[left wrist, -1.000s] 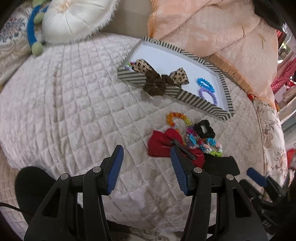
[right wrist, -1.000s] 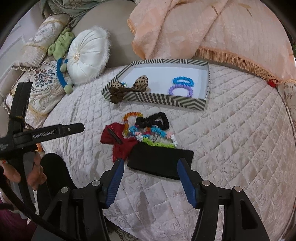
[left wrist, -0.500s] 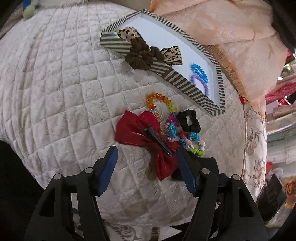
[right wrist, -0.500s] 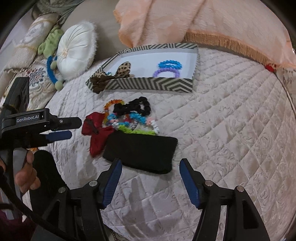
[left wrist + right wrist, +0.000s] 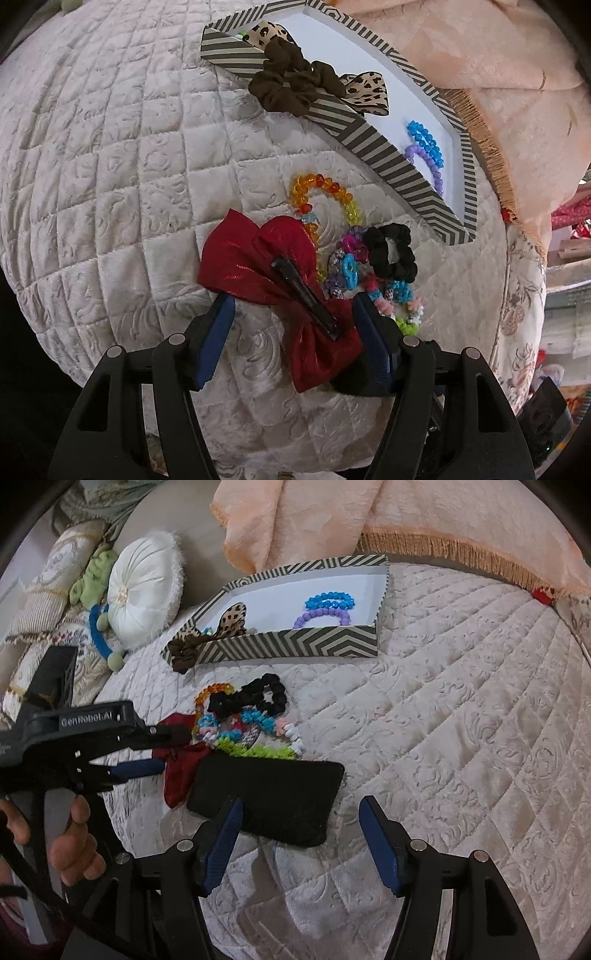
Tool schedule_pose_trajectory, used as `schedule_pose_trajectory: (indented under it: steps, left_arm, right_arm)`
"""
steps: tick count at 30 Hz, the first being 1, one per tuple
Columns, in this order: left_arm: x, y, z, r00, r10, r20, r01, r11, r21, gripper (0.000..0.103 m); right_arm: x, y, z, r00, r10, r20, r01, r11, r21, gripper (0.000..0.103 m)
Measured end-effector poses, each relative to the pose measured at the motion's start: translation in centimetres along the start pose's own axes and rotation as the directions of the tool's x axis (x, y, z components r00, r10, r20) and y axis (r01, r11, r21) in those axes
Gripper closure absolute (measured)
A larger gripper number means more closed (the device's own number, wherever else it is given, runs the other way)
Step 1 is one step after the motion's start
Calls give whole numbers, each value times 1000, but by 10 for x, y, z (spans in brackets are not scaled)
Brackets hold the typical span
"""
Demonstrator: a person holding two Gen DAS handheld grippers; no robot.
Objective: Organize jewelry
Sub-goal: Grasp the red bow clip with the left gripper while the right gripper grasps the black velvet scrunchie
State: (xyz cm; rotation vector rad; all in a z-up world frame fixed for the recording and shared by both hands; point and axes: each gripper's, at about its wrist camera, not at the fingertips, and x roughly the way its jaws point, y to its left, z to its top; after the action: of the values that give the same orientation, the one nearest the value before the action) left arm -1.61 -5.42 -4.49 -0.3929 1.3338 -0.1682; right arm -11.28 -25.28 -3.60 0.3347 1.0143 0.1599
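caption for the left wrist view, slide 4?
Open left gripper straddling a shiny red fabric bow clip on the quilted bedspread, near the striped box.

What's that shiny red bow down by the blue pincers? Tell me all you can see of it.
The red bow is a hair bow of shimmery, metallic-looking fabric, lying flat on the quilted bedcover. A black clip runs diagonally across its middle. Its lower lobe sits between the open fingers of the left tool, not yet gripped. The beaded bracelets overlap its upper edge.
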Motion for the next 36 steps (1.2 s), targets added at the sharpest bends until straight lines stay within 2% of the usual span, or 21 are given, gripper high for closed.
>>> schedule_pose_trajectory:
  steps: [1, 2, 3, 4, 6, 10, 11, 14, 26, 32, 36]
  left_arm:
    - [-1, 0, 0, 1000, -2, 13, 2, 1000, 7, 42]
    - [-1, -2, 0, 1000, 1, 22, -1, 1000, 16, 56]
    - [0, -2, -1, 1000, 9, 25, -10, 999, 32, 62]
    - [1, -2, 0, 1000, 7, 20, -8, 999, 39, 68]
    - [2, 2, 0, 1000, -17, 9, 16, 999, 39, 75]
    - [-4, 6, -3, 999, -32, 12, 31, 997, 66, 84]
    - [-7, 8, -3, 999, -34, 14, 33, 997, 73, 85]
    - [-19, 15, -4, 999, -45, 29, 42, 996, 80, 86]
    - [-68, 11, 1, 988, -75, 137, 55, 988, 146, 86]
    - [-75, 4, 3, 986, -75, 151, 48, 984, 173, 86]
    - [-83, -2, 9, 980, -67, 188, 29, 980, 198, 86]
  right_arm:
    - [2, -3, 0, 1000, 19, 6, -19, 1000, 11, 40]
    - [4, -4, 1, 1000, 28, 6, -28, 1000, 14, 40]
    - [7, -5, 0, 999, 37, 8, -37, 999, 12, 42]
    - [8, -6, 0, 999, 39, 14, -39, 999, 8, 52]
    - [10, -8, 0, 998, 52, 31, -52, 999, 16, 66]
    - [5, -1, -2, 997, 45, 55, -44, 999, -21, 83]
    - [2, 0, -2, 997, 50, 60, -48, 999, -24, 86]
    - [-15, 9, 0, 995, 56, 86, -51, 997, -57, 88]
    - [-68, 38, 23, 981, 47, 187, -20, 990, -142, 88]
    - [-80, 42, 35, 975, 39, 217, -7, 989, -149, 88]
    - [-79, 39, 45, 972, 27, 236, 4, 992, -130, 88]
